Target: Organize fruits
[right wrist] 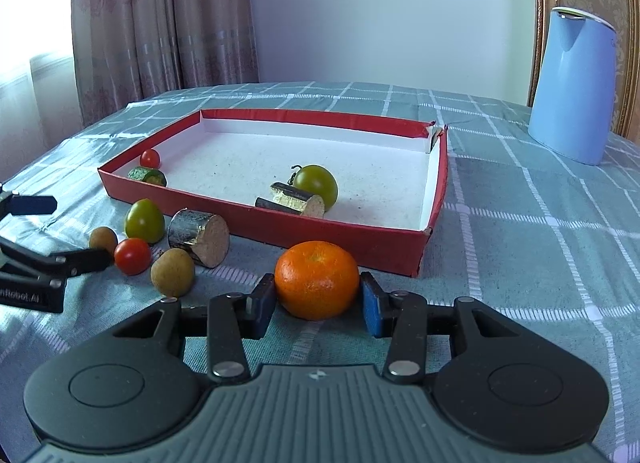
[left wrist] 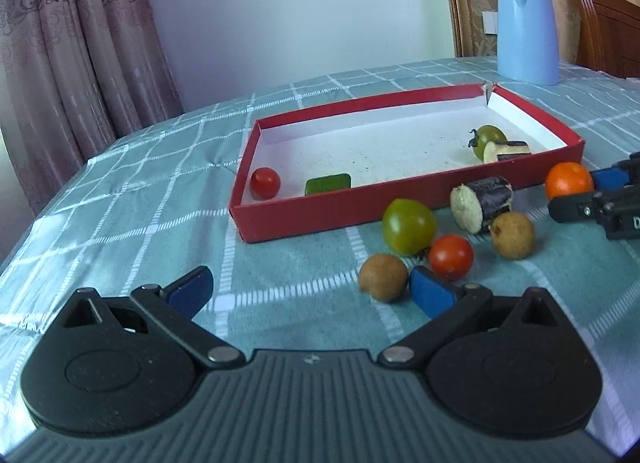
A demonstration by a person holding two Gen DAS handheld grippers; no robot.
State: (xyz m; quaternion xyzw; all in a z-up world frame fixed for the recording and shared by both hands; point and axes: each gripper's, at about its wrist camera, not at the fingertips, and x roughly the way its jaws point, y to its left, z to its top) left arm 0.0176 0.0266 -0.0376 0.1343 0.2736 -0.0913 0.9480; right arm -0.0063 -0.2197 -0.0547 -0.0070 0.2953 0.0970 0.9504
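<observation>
Orange (right wrist: 317, 280) sits on checked cloth (right wrist: 520, 263), just near side of red tray (right wrist: 280, 229), right gripper (right wrist: 316, 305) clamped on it, blue pads (right wrist: 262, 305) pressing both flanks, likely for lift over low wall. Tray holds red cherry tomato (right wrist: 150, 158), green chunk (right wrist: 147, 176), green tomato (right wrist: 318, 183), aubergine piece (right wrist: 298, 199). Left of orange, loose cluster waits: aubergine stub (right wrist: 200, 237), two brown fruits (right wrist: 173, 272), red tomato (right wrist: 132, 256), green tomato (right wrist: 144, 221). Left gripper (left wrist: 312, 291) gapes, empty, right pad beside near brown fruit (left wrist: 383, 277). Blue jug (right wrist: 572, 87) far right, clear of work.
</observation>
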